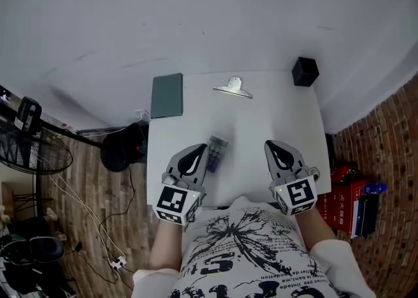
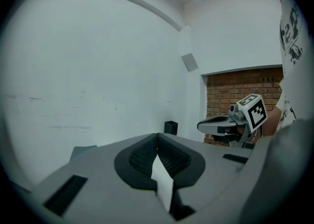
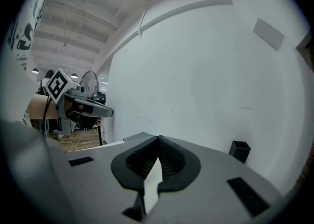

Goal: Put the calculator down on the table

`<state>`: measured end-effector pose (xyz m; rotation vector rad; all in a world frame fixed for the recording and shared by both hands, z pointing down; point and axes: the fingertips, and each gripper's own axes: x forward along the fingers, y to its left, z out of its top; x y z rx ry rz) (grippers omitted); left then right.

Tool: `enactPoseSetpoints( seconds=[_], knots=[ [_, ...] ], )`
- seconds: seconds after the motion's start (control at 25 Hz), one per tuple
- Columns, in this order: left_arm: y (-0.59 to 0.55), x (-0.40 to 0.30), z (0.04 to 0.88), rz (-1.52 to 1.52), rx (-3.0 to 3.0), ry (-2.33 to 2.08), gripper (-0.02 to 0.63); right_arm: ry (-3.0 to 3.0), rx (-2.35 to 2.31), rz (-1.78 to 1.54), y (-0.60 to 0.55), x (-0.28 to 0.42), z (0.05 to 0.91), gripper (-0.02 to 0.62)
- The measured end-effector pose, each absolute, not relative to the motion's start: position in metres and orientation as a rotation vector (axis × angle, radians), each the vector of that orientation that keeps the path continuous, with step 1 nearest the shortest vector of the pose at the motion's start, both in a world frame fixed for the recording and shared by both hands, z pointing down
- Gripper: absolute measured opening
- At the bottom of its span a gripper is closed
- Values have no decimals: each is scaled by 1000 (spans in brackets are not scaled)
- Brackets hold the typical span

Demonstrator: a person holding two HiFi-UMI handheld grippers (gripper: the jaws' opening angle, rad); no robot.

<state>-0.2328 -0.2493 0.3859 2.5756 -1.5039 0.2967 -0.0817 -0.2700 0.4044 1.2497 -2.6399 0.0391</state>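
Observation:
The calculator lies flat on the white table, just right of my left gripper, which is shut and empty above the table's near part. In the left gripper view its tips meet with nothing between them. My right gripper hovers to the calculator's right, also shut and empty; in the right gripper view its tips touch. Each gripper shows in the other's view: the right gripper and the left gripper.
A dark green notebook lies at the table's far left corner, a silver binder clip at the far middle, a black cube box at the far right. A fan and cables lie on the floor at left, red boxes at right.

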Motion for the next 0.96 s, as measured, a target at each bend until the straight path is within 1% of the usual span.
enactPoseSetpoints(
  seconds=[0.96],
  knots=[
    [-242, -217, 393, 280, 2543, -1480, 14, -2675, 1242, -28, -262, -74, 395, 13]
  ],
)
